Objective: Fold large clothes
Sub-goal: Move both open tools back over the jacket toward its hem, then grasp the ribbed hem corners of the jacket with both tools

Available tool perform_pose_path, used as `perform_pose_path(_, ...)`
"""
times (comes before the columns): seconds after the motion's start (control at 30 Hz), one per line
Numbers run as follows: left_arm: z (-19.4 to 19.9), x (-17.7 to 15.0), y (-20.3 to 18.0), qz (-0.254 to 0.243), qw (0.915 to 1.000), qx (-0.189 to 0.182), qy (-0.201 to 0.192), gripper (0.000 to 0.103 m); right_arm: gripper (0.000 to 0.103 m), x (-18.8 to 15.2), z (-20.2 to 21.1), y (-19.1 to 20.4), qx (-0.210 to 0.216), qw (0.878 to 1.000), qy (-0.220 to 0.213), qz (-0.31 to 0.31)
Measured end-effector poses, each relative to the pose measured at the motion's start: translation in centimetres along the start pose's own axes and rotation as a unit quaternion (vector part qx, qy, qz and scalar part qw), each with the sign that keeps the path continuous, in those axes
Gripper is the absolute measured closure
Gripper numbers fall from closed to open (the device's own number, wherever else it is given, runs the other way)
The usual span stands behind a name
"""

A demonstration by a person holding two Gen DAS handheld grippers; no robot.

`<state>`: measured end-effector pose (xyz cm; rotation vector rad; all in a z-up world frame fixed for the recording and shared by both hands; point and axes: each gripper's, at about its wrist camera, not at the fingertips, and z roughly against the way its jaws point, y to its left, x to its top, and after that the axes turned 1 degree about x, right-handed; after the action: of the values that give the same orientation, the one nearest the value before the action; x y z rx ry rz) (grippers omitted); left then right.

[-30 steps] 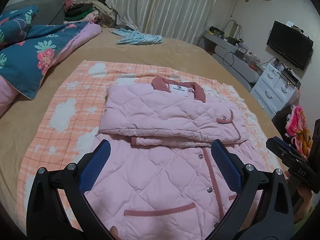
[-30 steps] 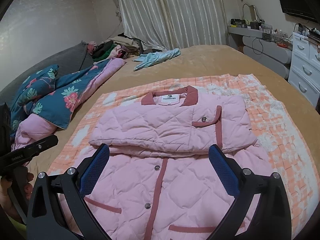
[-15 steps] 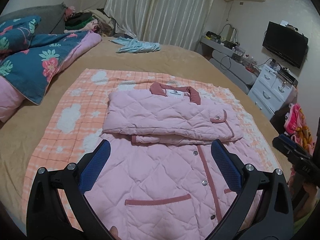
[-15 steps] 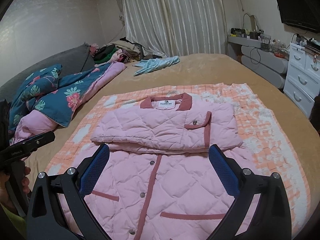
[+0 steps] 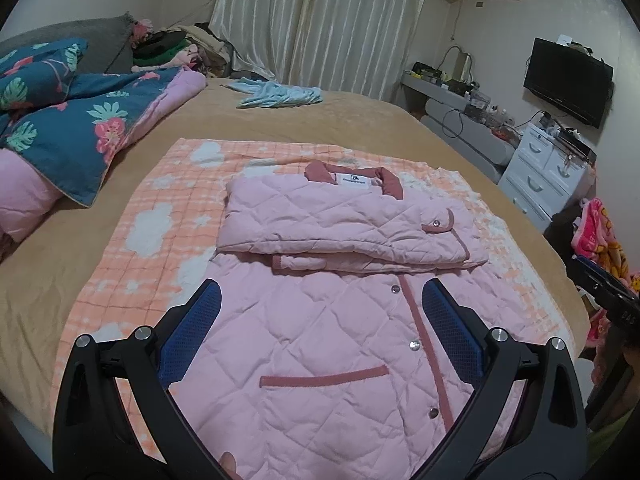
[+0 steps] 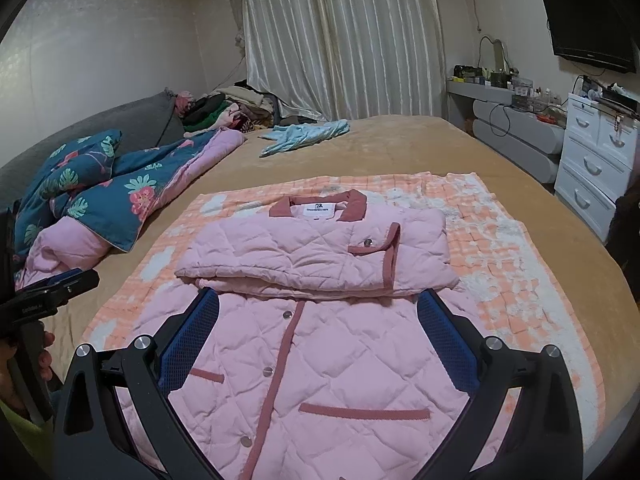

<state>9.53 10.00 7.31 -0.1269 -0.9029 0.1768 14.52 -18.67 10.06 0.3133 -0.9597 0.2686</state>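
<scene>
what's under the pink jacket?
An orange checked blanket shows around the jacket on three sides, spread over the tan bedspread. The blanket's middle is covered. The jacket's folded sleeves hide its chest.

Home bedrm: bed [image 6: 400,148], curtains [image 6: 340,40], wall TV [image 6: 588,24].

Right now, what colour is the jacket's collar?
Dusty rose, darker than the pale pink quilted jacket. The collar shows best in the right wrist view.
</scene>
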Motion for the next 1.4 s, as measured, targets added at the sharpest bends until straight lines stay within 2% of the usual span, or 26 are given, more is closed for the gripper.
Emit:
perform_pose_path(0.57,0.5,-3.4,0.8,-0.003,0.9998,0.019,0.009,0.009,0.004,-3.0,1.2,-0.6,-0.011,1.0,0.015,0.013)
perform_pose_path(0.97,-0.9,-6.4,1.5,-0.011,0.9986,0.035,0.038,0.009,0.004,-5.9,0.7,-2.9,-0.034,0.998,0.044,0.01)
perform_pose_path(1.4,-3.4,-9.8,3.3,-0.014,0.9944,0.061,0.085,0.009,0.004,-10.1,-0.6,-7.0,-0.063,0.993,0.098,-0.006)
